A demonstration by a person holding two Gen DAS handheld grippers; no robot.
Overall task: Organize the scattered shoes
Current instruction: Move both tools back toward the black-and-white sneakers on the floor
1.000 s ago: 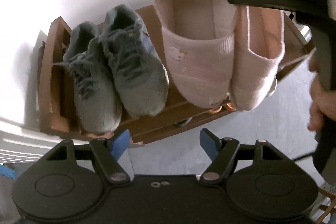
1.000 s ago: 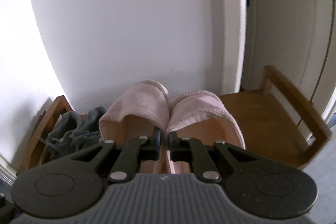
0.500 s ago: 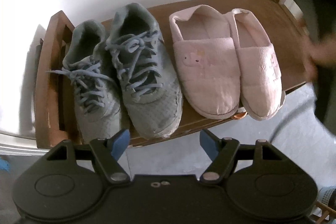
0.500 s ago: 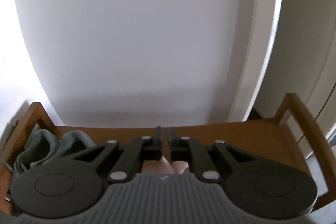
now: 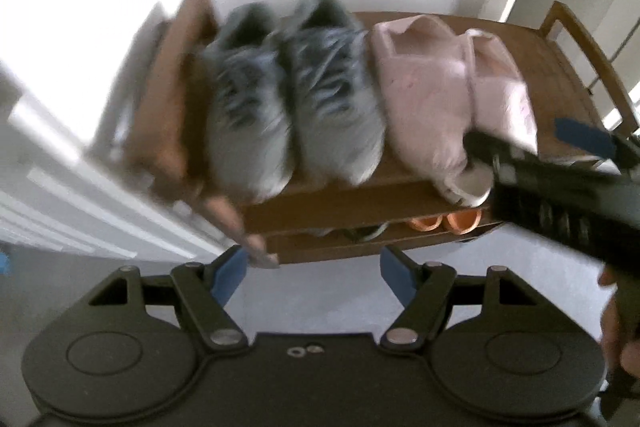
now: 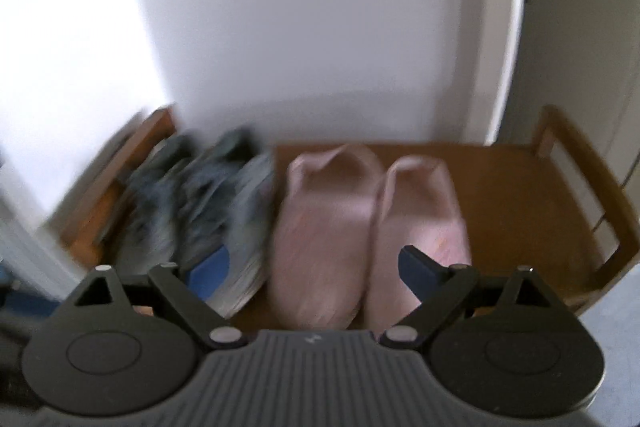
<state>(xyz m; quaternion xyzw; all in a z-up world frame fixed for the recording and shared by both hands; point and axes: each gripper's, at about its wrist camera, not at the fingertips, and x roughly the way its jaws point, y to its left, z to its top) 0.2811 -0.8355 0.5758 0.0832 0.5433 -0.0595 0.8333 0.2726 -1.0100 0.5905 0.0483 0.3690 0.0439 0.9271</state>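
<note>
The left gripper [image 5: 312, 275], a black two-finger tool with blue pads, is seen with its jaws spread apart and nothing between them; it is held above pale grey floor [image 5: 320, 291] in front of the rack. The right gripper [image 6: 316, 269], of the same build, is likewise released: its jaws have just been opening, and no shoe is pressed by its blue pads [image 6: 416, 269], although the toes of the slippers lie in the gap as viewed from its camera. In the left wrist view, the right gripper [image 5: 532, 143] is seen just at the toe of the nearer slipper.

The pair of pale pink fabric slippers [image 6: 360, 227] is placed side by side, touching, on the top shelf of the brown wooden shoe rack [image 6: 520, 195]. The pair of grey lace-up sneakers [image 5: 296, 99] is placed just to the left of the slippers on the same shelf. Orange footwear [image 5: 444, 223] is partly visible on a lower shelf. A white wall [image 6: 300, 19] stands behind the rack. Both views are blurred.
</note>
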